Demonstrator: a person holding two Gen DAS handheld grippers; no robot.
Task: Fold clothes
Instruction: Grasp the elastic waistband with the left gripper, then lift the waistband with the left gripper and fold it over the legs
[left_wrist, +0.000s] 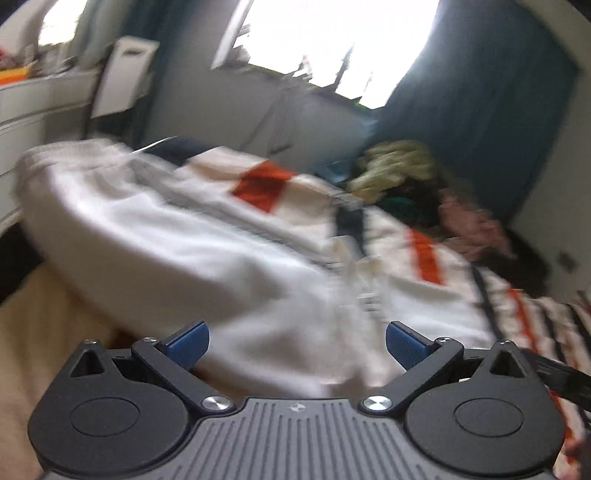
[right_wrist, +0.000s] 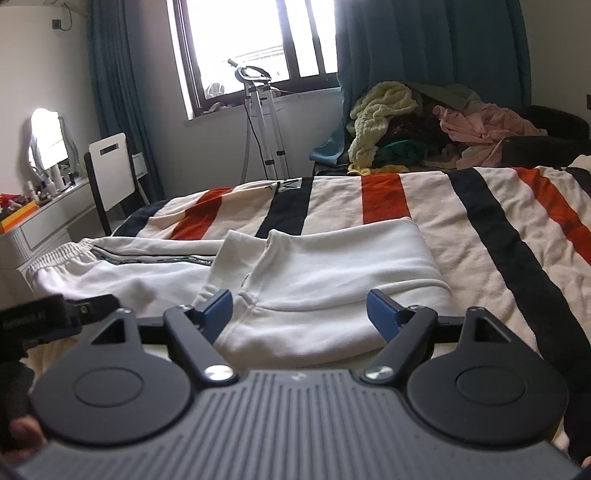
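The left gripper (left_wrist: 297, 341) hangs with jaws wide apart over blurred white trousers (left_wrist: 177, 240); a clothes pile (left_wrist: 410, 177) lies at two o'clock on the striped blanket (left_wrist: 424, 251).

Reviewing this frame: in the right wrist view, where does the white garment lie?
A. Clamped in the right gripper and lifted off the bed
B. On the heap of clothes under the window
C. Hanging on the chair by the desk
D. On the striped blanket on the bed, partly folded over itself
D: the white garment lies on the striped blanket, its near part doubled over, and the right gripper is open with nothing clamped.
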